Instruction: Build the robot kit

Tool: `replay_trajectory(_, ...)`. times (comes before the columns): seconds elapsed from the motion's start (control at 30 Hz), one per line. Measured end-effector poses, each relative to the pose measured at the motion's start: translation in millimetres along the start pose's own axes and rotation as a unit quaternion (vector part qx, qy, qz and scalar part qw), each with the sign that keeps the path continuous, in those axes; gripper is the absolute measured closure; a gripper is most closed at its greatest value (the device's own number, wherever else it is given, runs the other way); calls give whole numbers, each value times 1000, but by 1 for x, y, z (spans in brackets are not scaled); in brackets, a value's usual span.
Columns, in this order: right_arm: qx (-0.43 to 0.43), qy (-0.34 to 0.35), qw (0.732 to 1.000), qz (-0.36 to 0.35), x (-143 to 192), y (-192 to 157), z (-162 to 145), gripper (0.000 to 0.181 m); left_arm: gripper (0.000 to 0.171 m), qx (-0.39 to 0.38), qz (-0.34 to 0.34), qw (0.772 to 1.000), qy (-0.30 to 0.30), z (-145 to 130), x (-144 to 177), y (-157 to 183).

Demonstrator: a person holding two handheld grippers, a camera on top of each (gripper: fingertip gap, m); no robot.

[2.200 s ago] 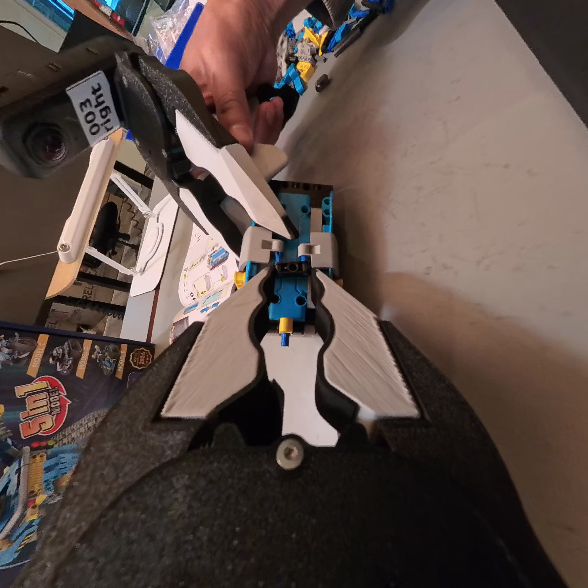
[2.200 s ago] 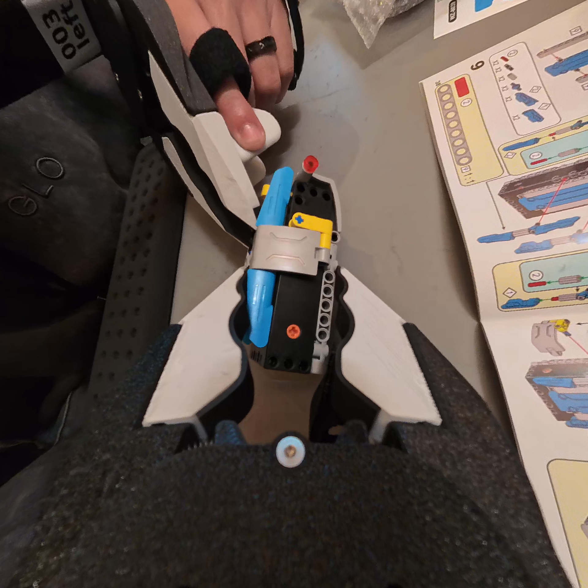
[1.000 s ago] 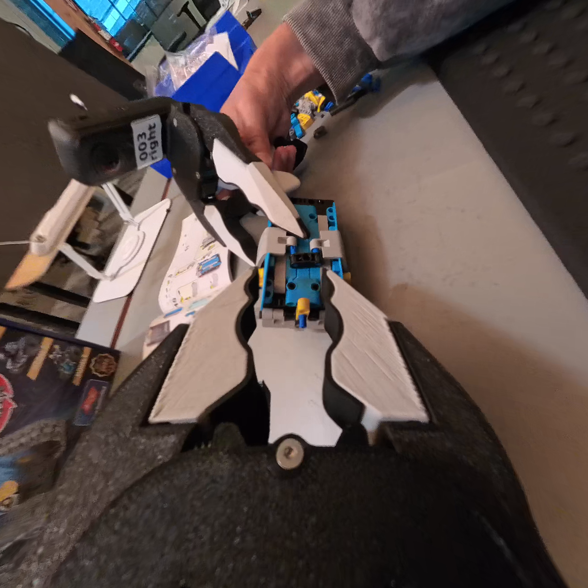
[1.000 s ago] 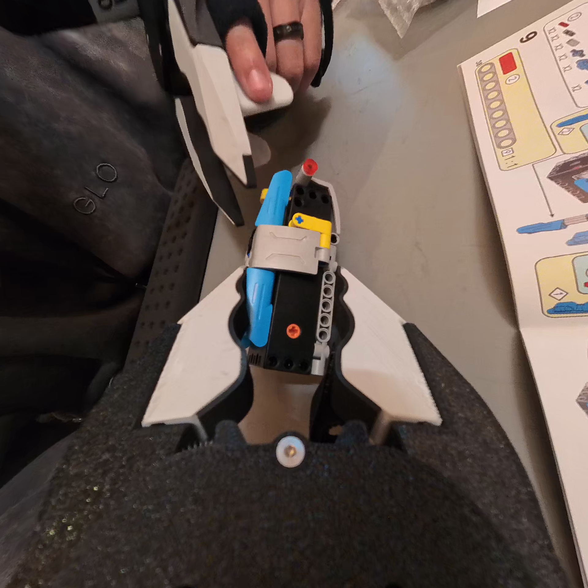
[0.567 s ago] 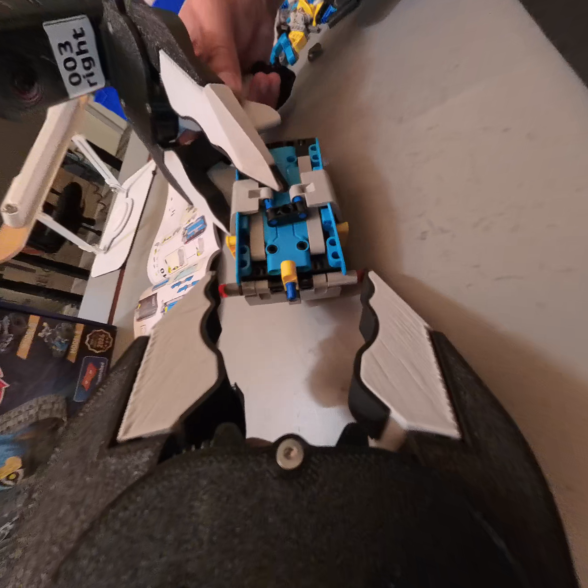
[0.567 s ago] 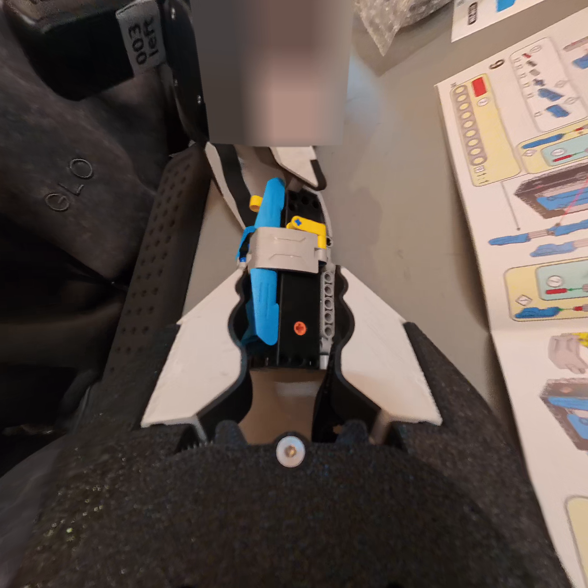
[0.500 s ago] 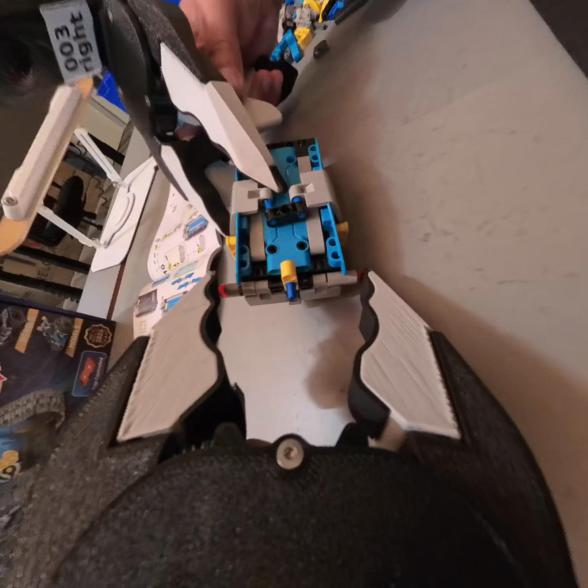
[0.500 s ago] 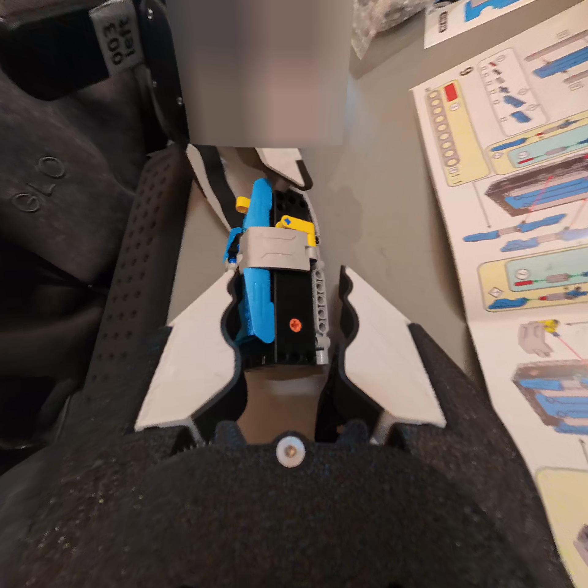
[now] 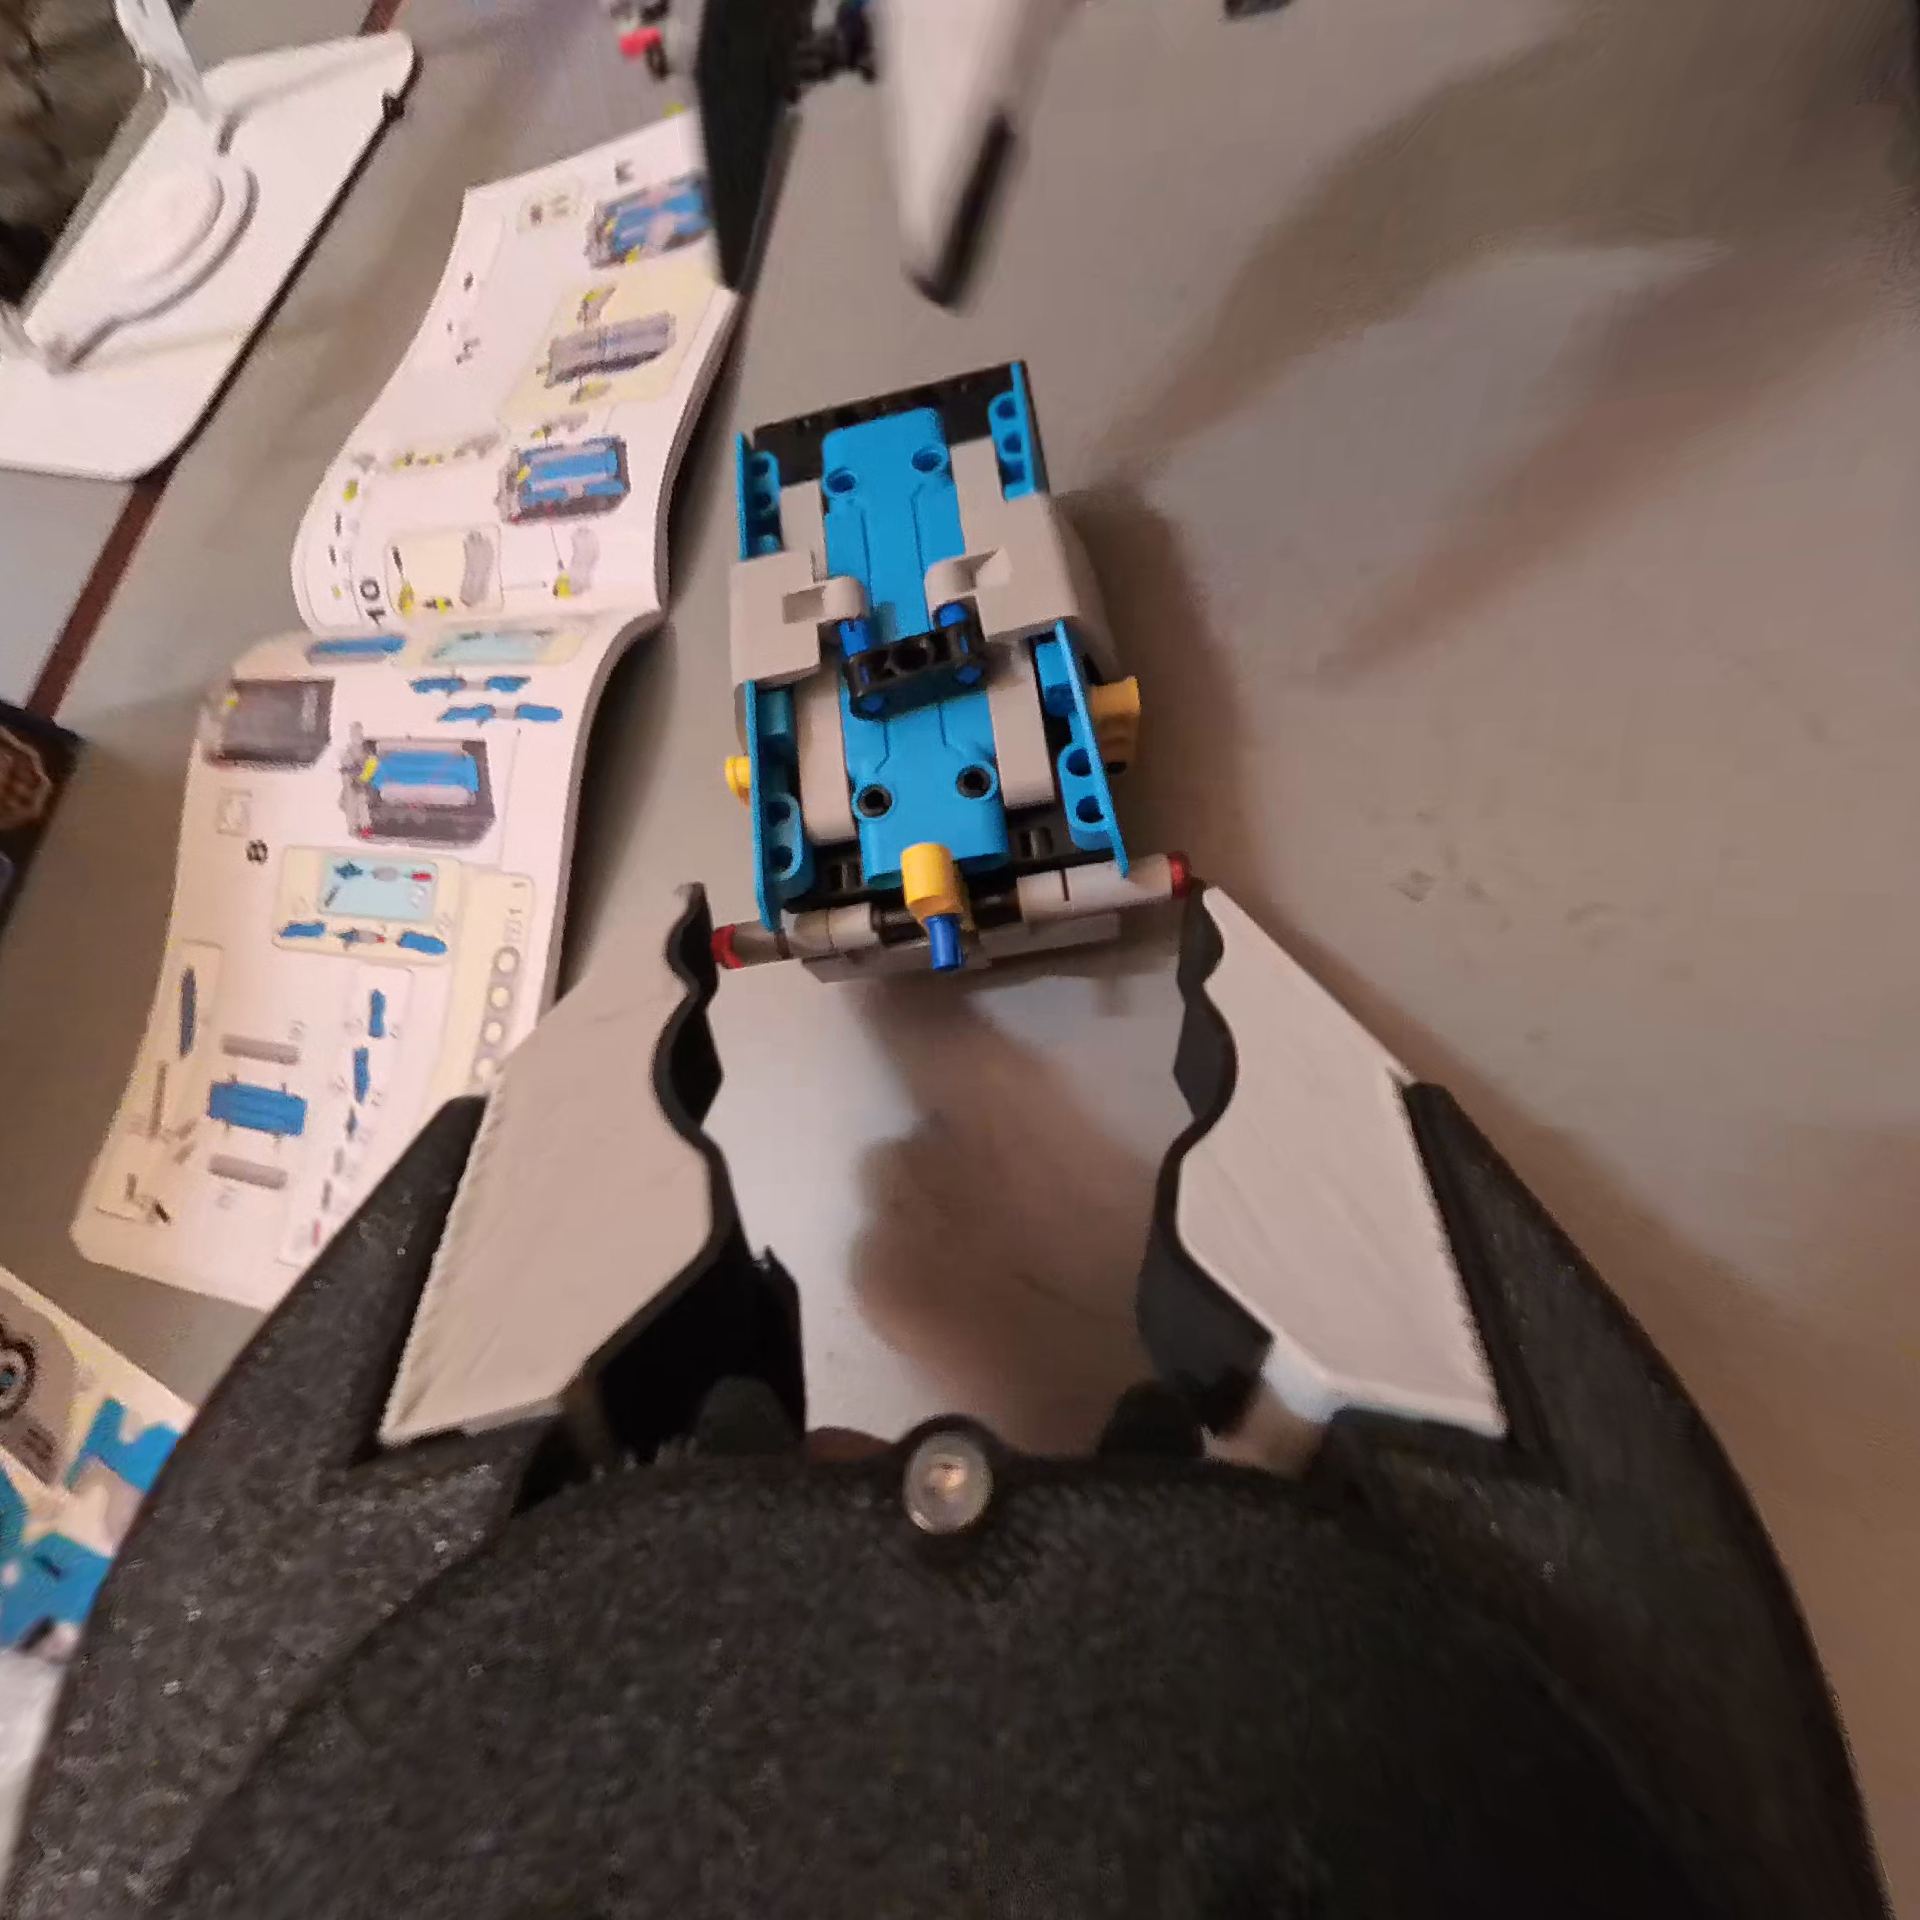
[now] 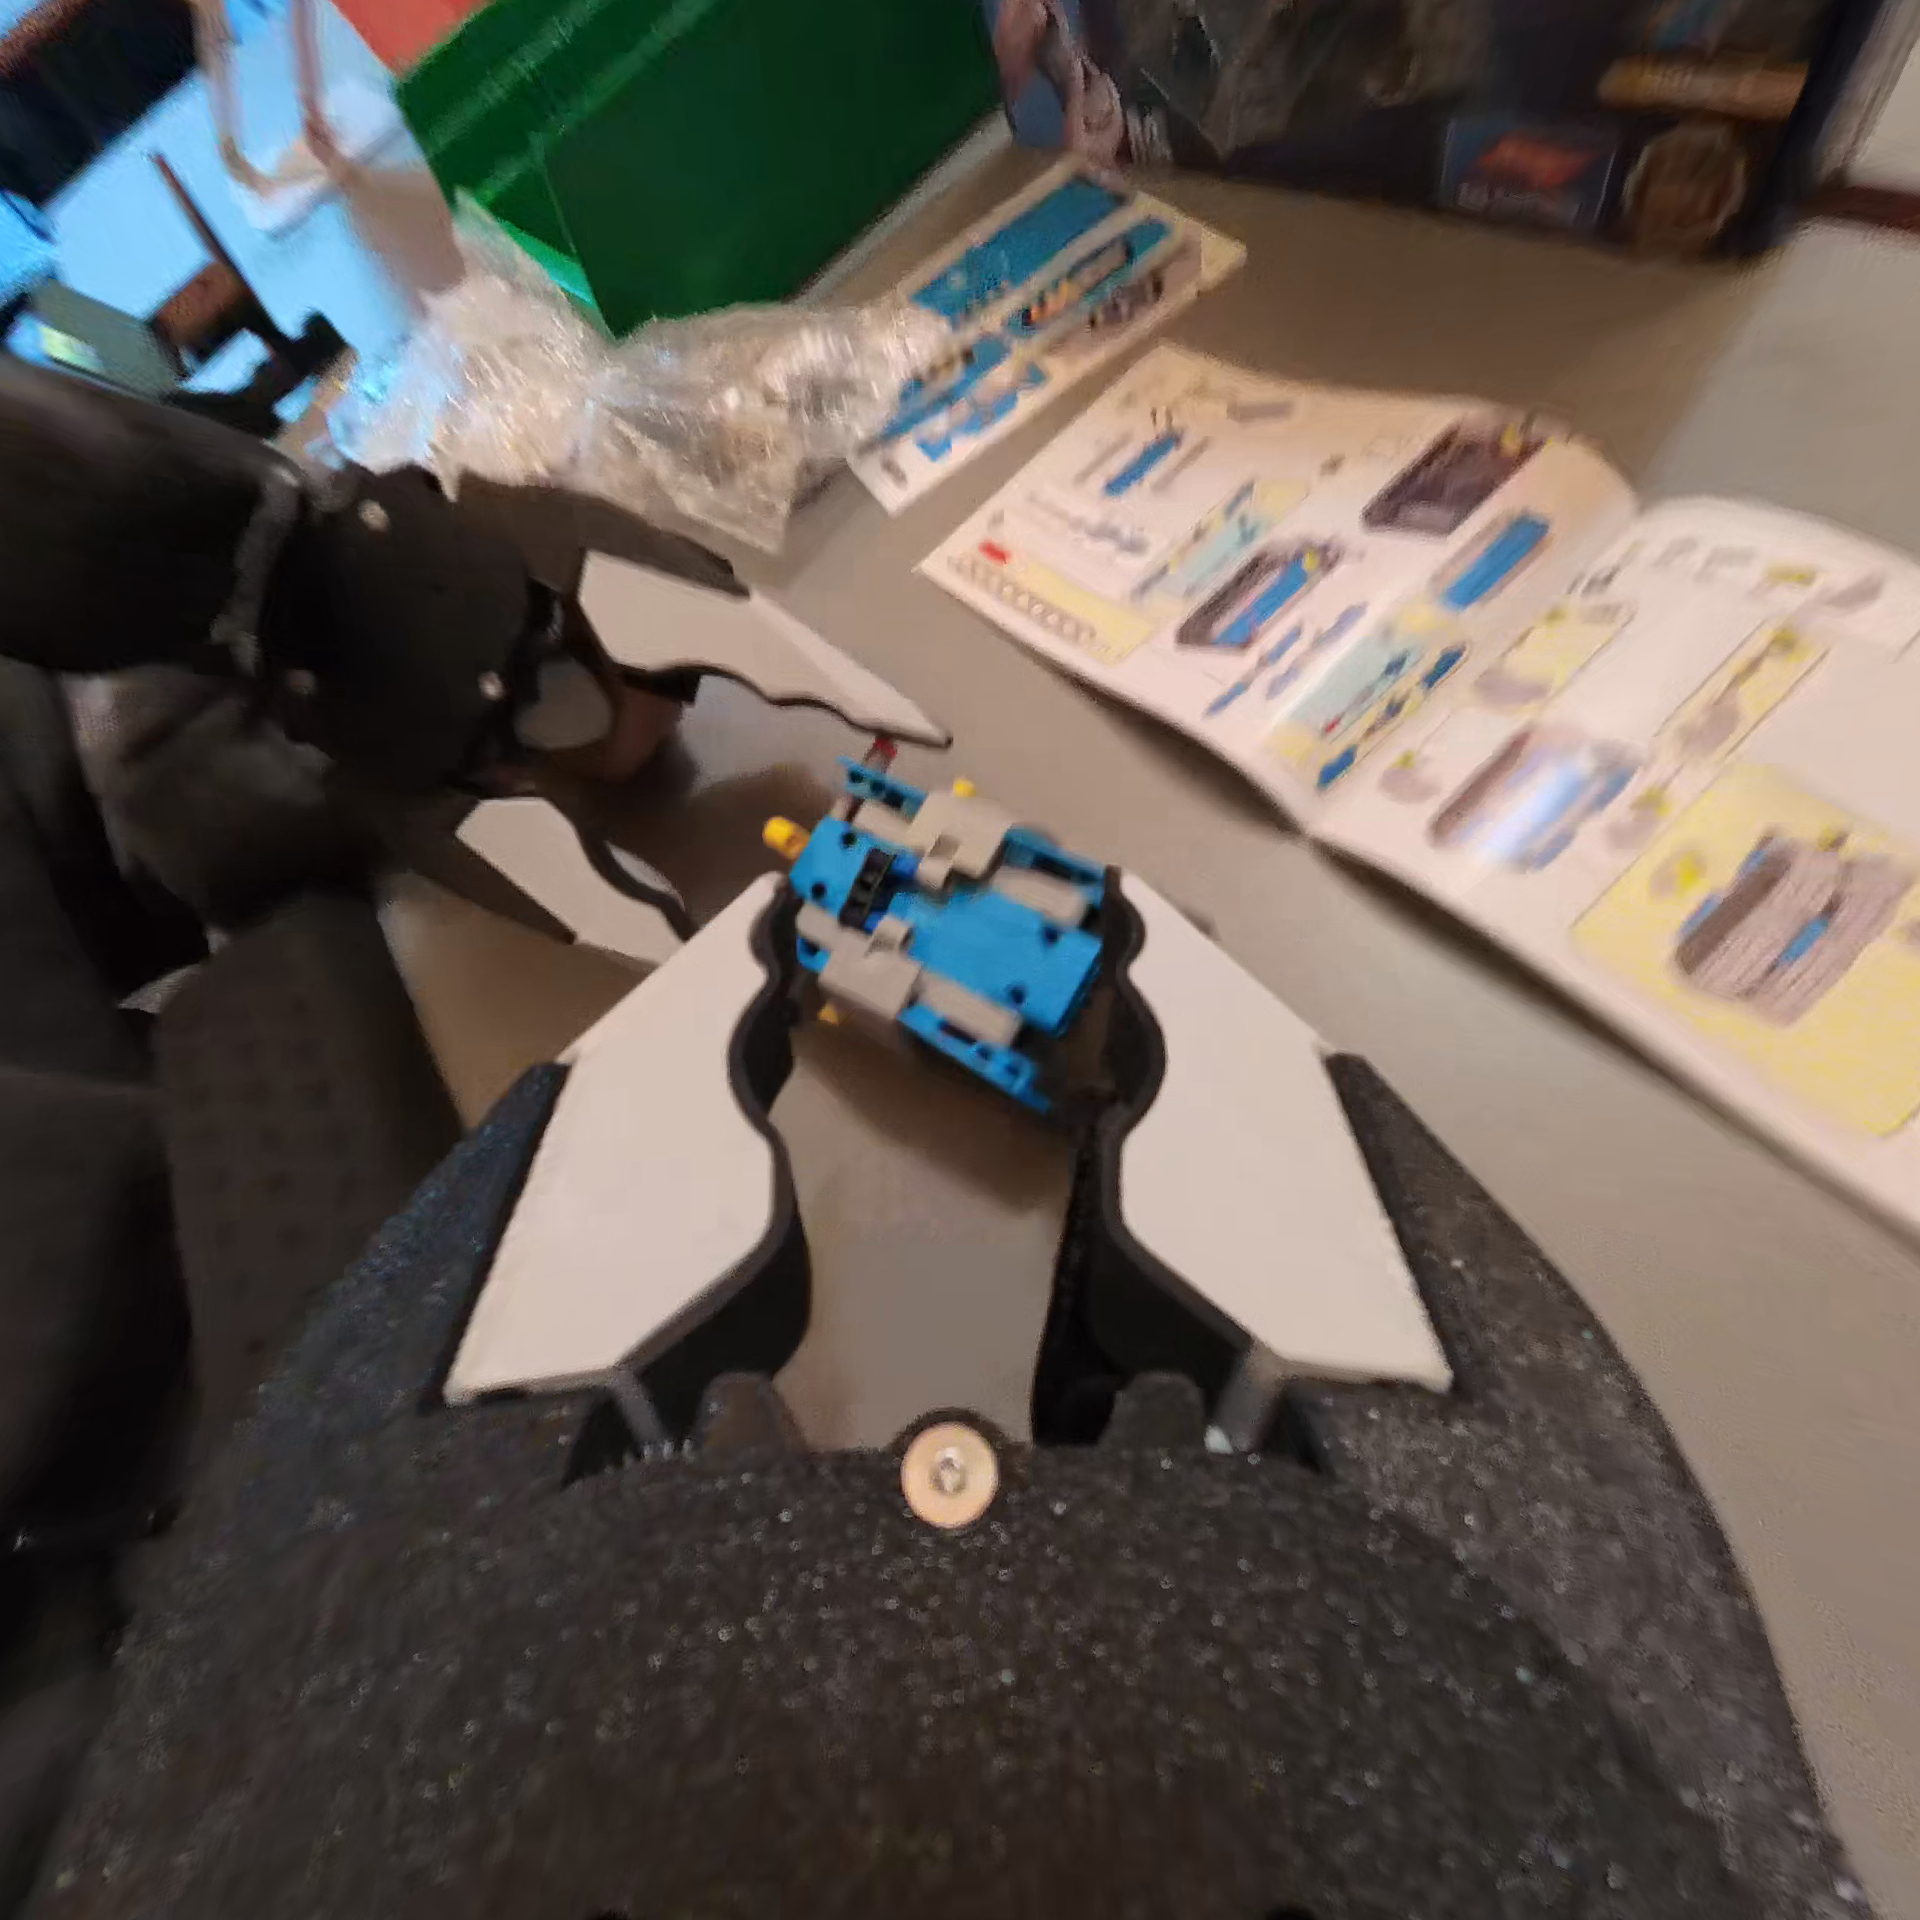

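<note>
A blue, grey and black brick model [image 9: 914, 675] lies flat on the grey table [image 9: 1507, 727]. It has yellow pins and a grey axle with red ends. My left gripper [image 9: 940, 914] is open. Its tips sit just outside the axle's red ends at the model's near end and hold nothing. In the right wrist view the model [image 10: 935, 925] lies beyond my right gripper [image 10: 945, 888], whose jaws stand apart and empty above the table. The right gripper shows blurred and far off at the top of the left wrist view [image 9: 935, 156]. The left gripper's fingers [image 10: 748, 644] flank the model's far end.
An open instruction booklet [image 9: 416, 831] lies left of the model; it also shows in the right wrist view [image 10: 1455, 675]. A white stand base [image 9: 177, 260], a green box [image 10: 707, 135], a clear plastic bag [image 10: 623, 416] and a dark printed box [image 10: 1455, 94] stand farther off.
Both grippers let go of the model. The left one opened wide and drew back to its near end. The right one opened, lifted and swung away. The model now lies on the table.
</note>
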State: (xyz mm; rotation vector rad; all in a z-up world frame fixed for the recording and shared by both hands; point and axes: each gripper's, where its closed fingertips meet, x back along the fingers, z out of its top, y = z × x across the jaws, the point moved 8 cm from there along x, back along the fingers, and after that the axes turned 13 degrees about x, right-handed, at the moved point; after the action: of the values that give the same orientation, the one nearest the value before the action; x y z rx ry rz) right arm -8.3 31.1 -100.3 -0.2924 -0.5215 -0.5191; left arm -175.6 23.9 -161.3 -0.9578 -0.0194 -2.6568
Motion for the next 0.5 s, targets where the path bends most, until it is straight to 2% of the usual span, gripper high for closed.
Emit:
replay_trajectory(0.1, 16, 0, 999, -47, -10, -22, -10, 122, 99, 29, -1, 999, -12, -1, 1, 10)
replay_trajectory(0.17, 42, -5, 997, -65, -19, -30, -14, 125, 91, 36, -10, 999, -15, 0, 1, 21)
replay_trajectory(0.2, 59, -26, 995, -72, -25, -32, -18, 127, 97, 30, -9, 999, -15, 1, 1, 26)
replay_trajectory(0.27, 101, -46, 990, -83, -31, -35, -22, 132, 97, 13, -12, 1000, -14, 3, 2, 35)
replay_trajectory(0.3, 124, -44, 987, -87, -30, -35, -22, 140, 97, 8, -14, 1000, -15, 4, 2, 38)
replay_trajectory(0.4, 166, -42, 984, -50, -30, -31, -18, 142, 98, -4, -35, 999, -10, 3, 3, 37)
replay_trajectory(0.5, 194, -41, 980, 10, -29, -20, -15, 146, 102, -34, -92, 995, 21, 7, 12, 22)
